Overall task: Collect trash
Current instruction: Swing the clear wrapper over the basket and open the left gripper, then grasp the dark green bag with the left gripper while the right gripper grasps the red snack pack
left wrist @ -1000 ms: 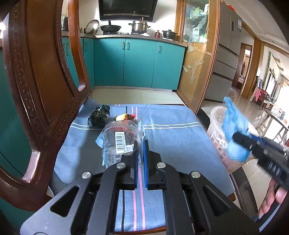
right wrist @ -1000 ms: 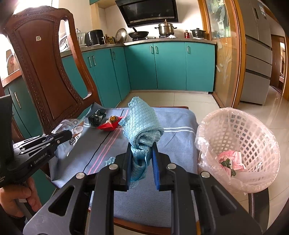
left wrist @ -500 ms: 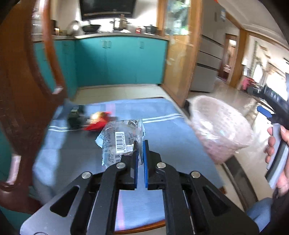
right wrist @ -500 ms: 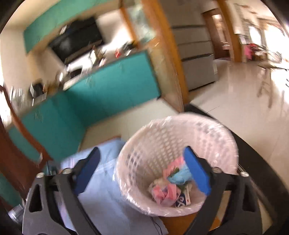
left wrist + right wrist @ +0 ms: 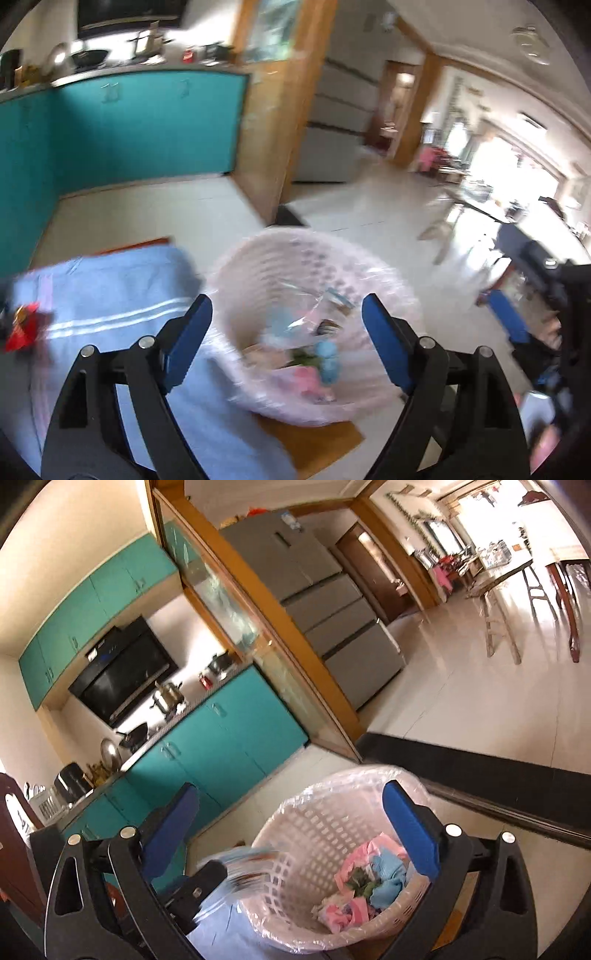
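A: Hanging over the white basket (image 5: 373,266), the left gripper (image 5: 286,325) has just been opening; its blue pads stand wide apart with nothing pressed between them. A second ago they were pinched shut on the clear wrapper (image 5: 314,314) above the blue cloth (image 5: 122,280).

B: And the wrapper?

A: It now sits inside the basket, over the pink and blue scraps, though blur keeps me from saying whether it has settled.

B: The right gripper (image 5: 291,827)?

A: Spread wide too, holding nothing. The blue rag (image 5: 388,877) it gripped earlier lies in the basket (image 5: 295,834) among the pink pieces.

B: Anything left out?

A: A red wrapper (image 5: 22,326) rests on the cloth at the left edge, well apart from the basket
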Demonstrator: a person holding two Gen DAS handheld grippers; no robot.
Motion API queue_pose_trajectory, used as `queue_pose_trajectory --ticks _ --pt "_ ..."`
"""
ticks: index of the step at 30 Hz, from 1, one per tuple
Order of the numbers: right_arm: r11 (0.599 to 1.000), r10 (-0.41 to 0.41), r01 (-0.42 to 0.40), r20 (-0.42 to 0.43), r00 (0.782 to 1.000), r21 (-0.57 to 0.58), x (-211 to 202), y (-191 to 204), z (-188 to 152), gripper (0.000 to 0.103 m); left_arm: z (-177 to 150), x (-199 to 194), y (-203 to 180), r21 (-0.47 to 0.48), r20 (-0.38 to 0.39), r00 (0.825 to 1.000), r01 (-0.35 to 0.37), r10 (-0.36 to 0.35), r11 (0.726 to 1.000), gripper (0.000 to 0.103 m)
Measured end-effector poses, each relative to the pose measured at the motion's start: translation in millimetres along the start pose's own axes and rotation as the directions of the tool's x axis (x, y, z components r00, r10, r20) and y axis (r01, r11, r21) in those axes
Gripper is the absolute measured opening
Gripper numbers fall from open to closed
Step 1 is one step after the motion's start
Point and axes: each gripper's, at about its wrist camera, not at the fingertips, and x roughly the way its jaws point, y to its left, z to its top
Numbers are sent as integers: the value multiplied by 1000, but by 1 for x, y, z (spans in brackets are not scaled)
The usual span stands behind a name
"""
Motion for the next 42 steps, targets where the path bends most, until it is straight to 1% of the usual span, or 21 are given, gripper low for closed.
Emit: queue_pose_trajectory --ticks 2,4,6,8,9,11,14,16,19,21,23,25,26,28,29,30,32,36,37,40,42 --pt "1000 20 -21 -32 999 -15 5 4 -2 98 -11 -6 19 -39 -2 1000 -20 19 999 84" --pt "998 43 -46 -69 997 -37 9 11 -6 98 -24 -19 46 -50 5 994 -107 107 993 84" --pt "996 67 -73 -107 992 -60 13 20 -12 98 -37 -36 81 -79 14 977 -209 211 975 84" --pt "989 91 -107 -156 984 -100 17 33 -20 98 -44 -50 113 -122 20 960 -274 278 954 84" --pt "985 100 -123 -180 978 -118 18 40 -24 98 -47 -56 132 -154 19 948 -311 317 938 84" --pt "976 116 -154 -233 965 -153 22 54 -35 98 -52 -69 181 -261 9 916 -384 400 886 83" --pt "957 126 -197 -310 942 -211 26 73 -54 98 -54 -79 240 -397 -33 881 -445 472 803 75" --pt "945 135 -225 -344 929 -237 26 84 -64 98 -49 -76 264 -384 -68 850 -506 522 773 72" --pt "928 137 -250 -371 918 -275 24 95 -74 98 -43 -60 281 -283 -127 793 -605 596 744 68" --pt "922 137 -259 -382 914 -289 24 100 -78 98 -39 -55 294 -237 -146 766 -642 626 729 67" --pt "913 134 -268 -394 909 -307 24 104 -82 98 -34 -44 304 -233 -171 748 -664 642 711 67" --pt "907 128 -274 -410 903 -319 27 106 -86 98 -35 -34 322 -259 -228 756 -654 613 711 65" --pt "905 128 -279 -419 899 -321 29 109 -88 98 -35 -28 329 -261 -253 763 -646 595 717 59" --pt "897 124 -287 -433 893 -336 31 115 -95 98 -35 -17 338 -239 -282 762 -644 583 727 52" --pt "891 123 -295 -443 888 -344 33 118 -98 98 -34 -14 340 -230 -286 761 -644 581 730 48" --pt "883 119 -304 -455 882 -359 35 122 -102 98 -35 -15 340 -231 -275 769 -636 577 737 40" --pt "863 110 -326 -486 867 -387 41 132 -112 98 -35 -21 338 -238 -260 782 -621 567 747 36" --pt "814 101 -384 -545 832 -436 56 162 -139 98 -31 -65 307 -249 -144 821 -570 552 783 35" --pt "801 101 -404 -565 819 -443 62 172 -149 98 -26 -90 292 -252 -86 838 -541 538 802 35" --pt "778 100 -460 -639 763 -428 87 207 -181 98 -24 -155 258 -292 80 860 -463 504 837 35" --pt "760 87 -476 -656 750 -442 105 230 -200 98 -35 -193 235 -316 172 843 -442 509 840 35"
